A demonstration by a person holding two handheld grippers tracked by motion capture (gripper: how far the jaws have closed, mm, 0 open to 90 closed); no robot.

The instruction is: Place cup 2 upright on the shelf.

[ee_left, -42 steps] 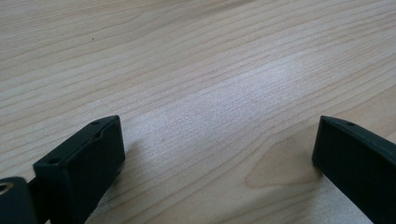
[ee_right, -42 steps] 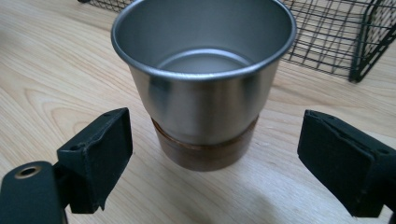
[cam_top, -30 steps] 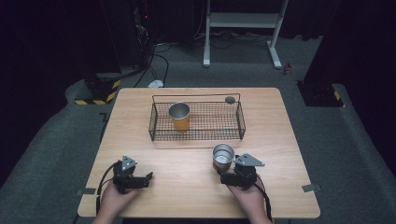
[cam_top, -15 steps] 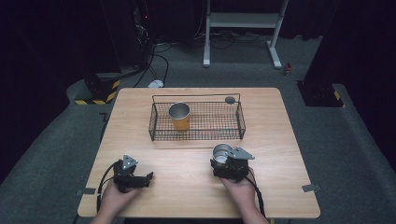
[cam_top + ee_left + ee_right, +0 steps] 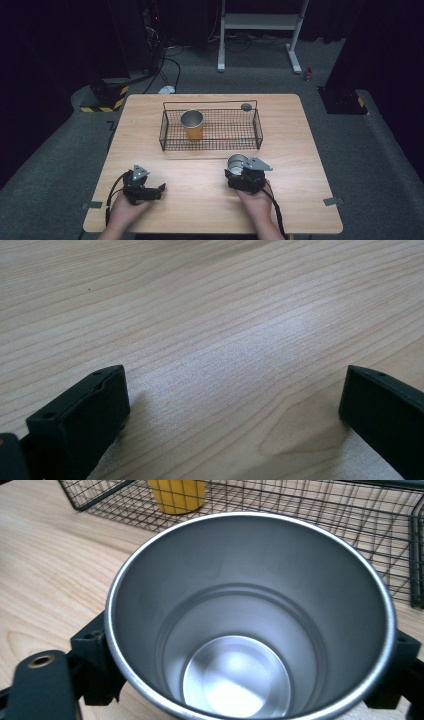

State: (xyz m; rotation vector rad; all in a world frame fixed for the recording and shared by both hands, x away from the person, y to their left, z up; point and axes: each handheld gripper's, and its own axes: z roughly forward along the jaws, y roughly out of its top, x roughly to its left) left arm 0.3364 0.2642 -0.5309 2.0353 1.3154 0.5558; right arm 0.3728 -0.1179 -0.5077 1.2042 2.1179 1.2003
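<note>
Steel cup (image 5: 250,625) sits clamped in the right tool (image 5: 239,172), not yet in the wire basket (image 5: 210,146); left tool (image 5: 159,189) rests wide open, empty.

My right tongs (image 5: 250,680) clasp an empty, upright steel cup (image 5: 250,615) just before the wire basket (image 5: 350,525).

In the right gripper view, the steel cup (image 5: 250,625) hides most of the right gripper (image 5: 250,680): only the outer parts of both jaws show beside its wall, and where they press on it cannot be seen. The cup's lower rim is cut by the bottom edge. The orange cup (image 5: 177,494) is cut off at the top edge. In the left gripper view, both jaws of the left gripper (image 5: 232,405) run out at the bottom edge. In the high view, the small dark round thing (image 5: 246,106) at the wire basket's (image 5: 165,135) far right corner is too small to identify.
</note>
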